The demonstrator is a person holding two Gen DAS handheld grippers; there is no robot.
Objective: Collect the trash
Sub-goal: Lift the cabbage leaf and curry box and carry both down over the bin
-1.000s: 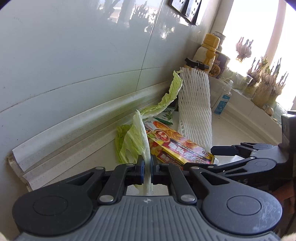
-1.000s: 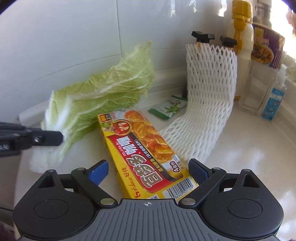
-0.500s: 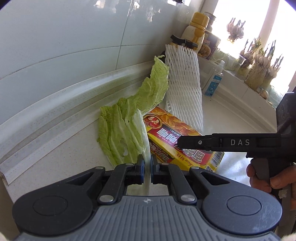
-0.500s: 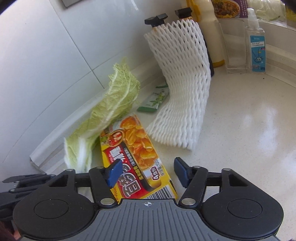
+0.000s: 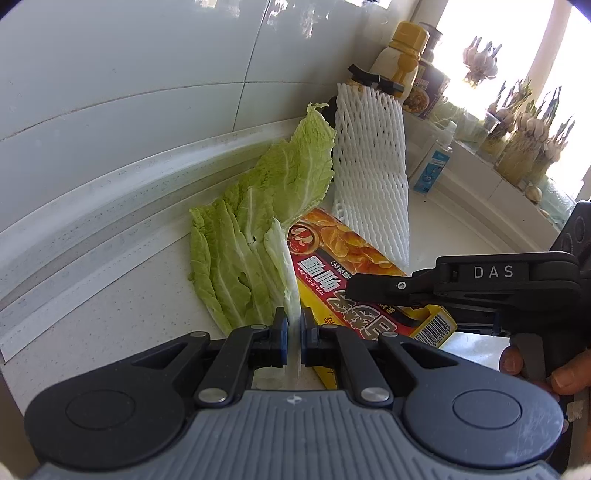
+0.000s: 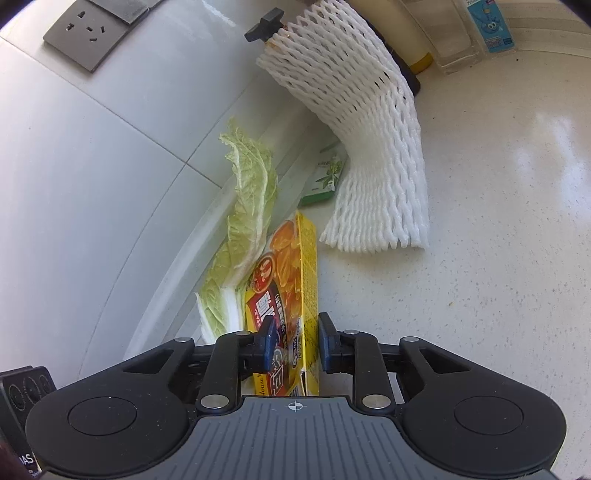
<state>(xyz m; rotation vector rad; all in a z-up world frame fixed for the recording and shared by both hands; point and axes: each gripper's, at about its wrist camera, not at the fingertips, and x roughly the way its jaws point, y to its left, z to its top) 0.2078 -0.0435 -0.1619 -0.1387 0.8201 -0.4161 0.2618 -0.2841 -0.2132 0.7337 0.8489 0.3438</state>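
Observation:
A pale green cabbage leaf (image 5: 258, 221) lies on the white counter by the wall, and my left gripper (image 5: 291, 325) is shut on its white stem. Beside it lies a yellow-and-red food box (image 5: 351, 258). My right gripper (image 6: 293, 339) is rolled on its side, and its jaws are closing with the box (image 6: 291, 266) between them, the pads against its two broad faces. In the left wrist view the right gripper (image 5: 369, 299) reaches in from the right, one finger over the box's barcode end. The leaf (image 6: 251, 192) runs along the wall past the box.
A white foam fruit net (image 5: 369, 177) leans against bottles behind the box, with a small green packet (image 6: 325, 181) at its foot. A yellow-capped bottle (image 5: 402, 48), a spray bottle (image 5: 432, 166) and jars of sprouting garlic line the windowsill. A wall socket (image 6: 85, 33) sits above.
The right gripper rolled onto its side, moved in over the box and its jaws narrowed from wide open to the box's thickness. The left gripper kept its hold on the leaf.

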